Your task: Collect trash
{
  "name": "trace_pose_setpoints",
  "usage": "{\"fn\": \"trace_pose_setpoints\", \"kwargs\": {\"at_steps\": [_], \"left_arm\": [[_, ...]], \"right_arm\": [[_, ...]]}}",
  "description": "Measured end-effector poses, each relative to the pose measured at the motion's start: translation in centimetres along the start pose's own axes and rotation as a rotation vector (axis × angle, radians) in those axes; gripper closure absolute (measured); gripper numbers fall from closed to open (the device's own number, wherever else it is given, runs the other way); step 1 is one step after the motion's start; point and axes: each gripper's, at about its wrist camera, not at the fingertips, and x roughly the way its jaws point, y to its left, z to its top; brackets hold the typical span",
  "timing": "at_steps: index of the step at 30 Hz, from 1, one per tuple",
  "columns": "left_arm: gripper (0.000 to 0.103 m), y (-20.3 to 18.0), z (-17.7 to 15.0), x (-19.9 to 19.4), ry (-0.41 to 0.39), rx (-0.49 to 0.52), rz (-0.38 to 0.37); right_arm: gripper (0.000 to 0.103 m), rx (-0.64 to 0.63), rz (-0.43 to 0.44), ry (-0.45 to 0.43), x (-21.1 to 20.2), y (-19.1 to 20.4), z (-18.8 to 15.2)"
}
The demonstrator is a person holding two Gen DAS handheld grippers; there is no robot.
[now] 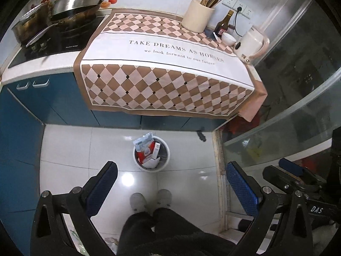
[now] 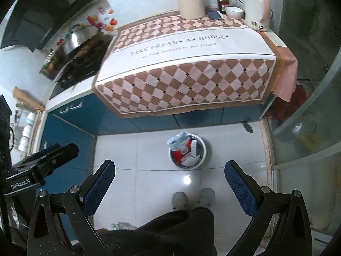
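We hold the left gripper [image 1: 170,183] and right gripper [image 2: 170,180] spread wide, both empty. White trash bin [image 1: 165,162] on the floor tiles at 12 o'clock of our slippers [image 1: 138,201], stuffed with red-and-white packaging [image 1: 147,149]. At 1 o'clock on the counter, cream crock [image 1: 197,17] holds chopsticks and utensils

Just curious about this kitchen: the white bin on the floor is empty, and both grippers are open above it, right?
Not quite. The white bin already holds packets and cartons, as the left wrist view shows. The rest stands: the left gripper and the right gripper are both open.
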Motion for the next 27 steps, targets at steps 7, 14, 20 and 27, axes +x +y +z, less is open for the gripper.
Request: {"fn": "trace_pose_setpoints", "kwargs": {"at_steps": [7,14,20,27], "left_arm": [[0.0,-0.7,-1.0,-1.7,-0.027,-0.015,-0.019],[0.0,-0.7,-1.9,-2.2,-0.032,-0.03,-0.023],[0.0,-0.6,-2.2,-2.2,-0.029,-0.03,-0.023],[0.0,-0.9,-2.6,-2.1,-0.017,-0.02,-0.016]], "right_arm": [[0.0,-0.035,0.057,0.018,-1.7,-0.3,0.0],[0.0,-0.06,0.095,0.033,-1.8,-0.2,-0.6],[0.0,-0.061,0.109,0.034,-2.1,-0.4,-0.9],[0.0,-0.062,0.134,0.052,-1.6,-0.5,-0.9]]}}
